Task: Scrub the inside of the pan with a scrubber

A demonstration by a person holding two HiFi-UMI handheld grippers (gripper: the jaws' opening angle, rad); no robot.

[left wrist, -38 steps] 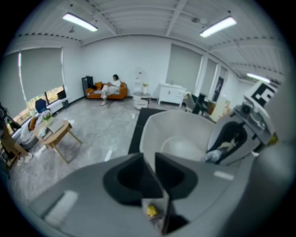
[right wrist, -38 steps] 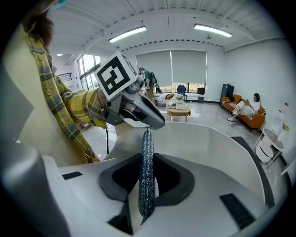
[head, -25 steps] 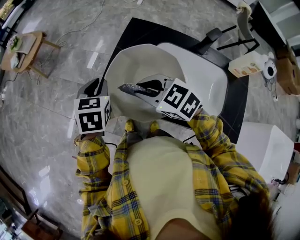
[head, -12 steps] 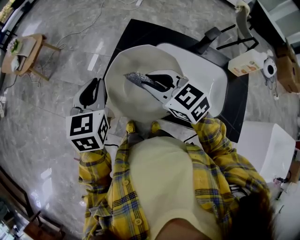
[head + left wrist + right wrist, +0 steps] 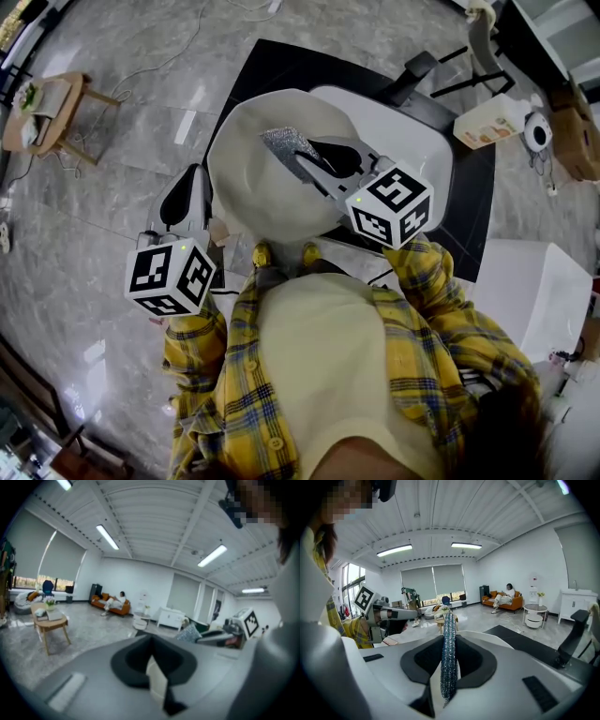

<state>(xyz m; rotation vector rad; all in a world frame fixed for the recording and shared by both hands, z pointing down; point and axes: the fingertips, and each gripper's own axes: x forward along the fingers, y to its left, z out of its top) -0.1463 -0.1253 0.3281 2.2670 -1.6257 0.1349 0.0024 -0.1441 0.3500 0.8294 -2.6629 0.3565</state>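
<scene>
Pan, pale cream and wide, sits on the left part of a white worktop, straight in front of the person in the yellow plaid shirt. The worktop stands on a black mat over a grey polished floor. Right tongs reach over the pan from its right side, marker cube nearest the person. They are clenched on the scrubber, a flat silver glittery pad. In the right gripper view it stands edge-on between the two pads and pokes out past the tips. From the head view the scrubber is over the far inner part of the pan; contact with the surface cannot be judged. Left tongs are outside the pan, just beside its left rim, pointing away from the person. Cannot tell whether they touch the rim. The left gripper view shows their pads pressed together with nothing between them, so they are clenched and empty. Surroundings: a small wooden side table well off to the left on the floor. A pale carton-like container lies beyond the worktop at upper right. The right gripper view also shows a seated person on an orange sofa far across the room.
</scene>
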